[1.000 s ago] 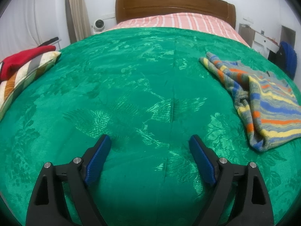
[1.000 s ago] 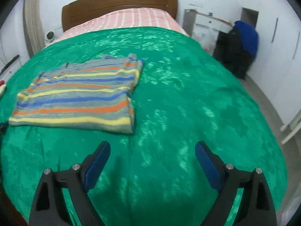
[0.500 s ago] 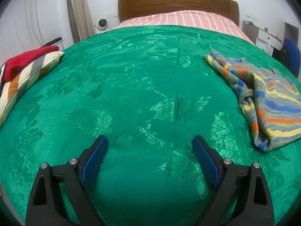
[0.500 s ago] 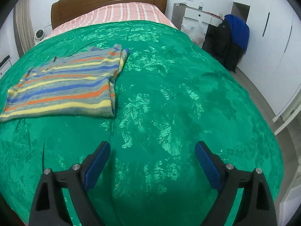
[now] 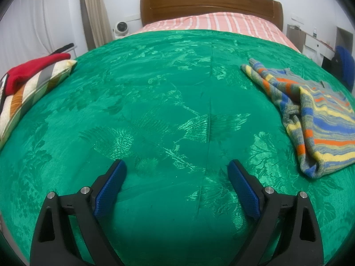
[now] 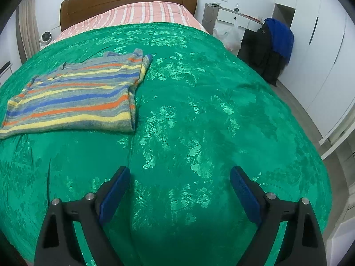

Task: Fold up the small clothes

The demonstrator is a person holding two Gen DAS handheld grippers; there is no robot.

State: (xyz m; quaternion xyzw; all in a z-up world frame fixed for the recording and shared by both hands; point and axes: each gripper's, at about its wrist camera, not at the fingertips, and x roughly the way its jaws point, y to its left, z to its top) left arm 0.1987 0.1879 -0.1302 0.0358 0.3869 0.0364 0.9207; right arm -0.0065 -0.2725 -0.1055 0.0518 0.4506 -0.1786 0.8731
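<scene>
Bed (image 5: 155, 110) fills most of the room, spread with a shiny green damask cover, a pink striped sheet (image 5: 213, 23) showing at the far end below the brown wooden headboard (image 5: 210, 6). White wardrobe doors (image 6: 319, 44) line the wall on the right side, and a dark jacket with a blue one draped over it (image 6: 275, 44) hangs beside a small white desk (image 6: 233, 15). On the left edge of the bed sits a striped cushion (image 5: 28, 88) with a red cloth (image 5: 31, 68) lying on top of it. The striped sweater (image 6: 75, 97), banded in blue, orange, yellow and grey, lies flat on the cover, toward the bed's middle, with one sleeve folded in across its body and its near hem straight. Both sets of tongs hang above bare green cover, apart from the sweater: the left tongs (image 5: 176, 170) are spread wide and grip nothing, with the sweater off to their right; the right tongs (image 6: 179, 177) are likewise released and empty, with the sweater ahead and to their left. A small white fan (image 6: 45, 37) stands by the headboard.
</scene>
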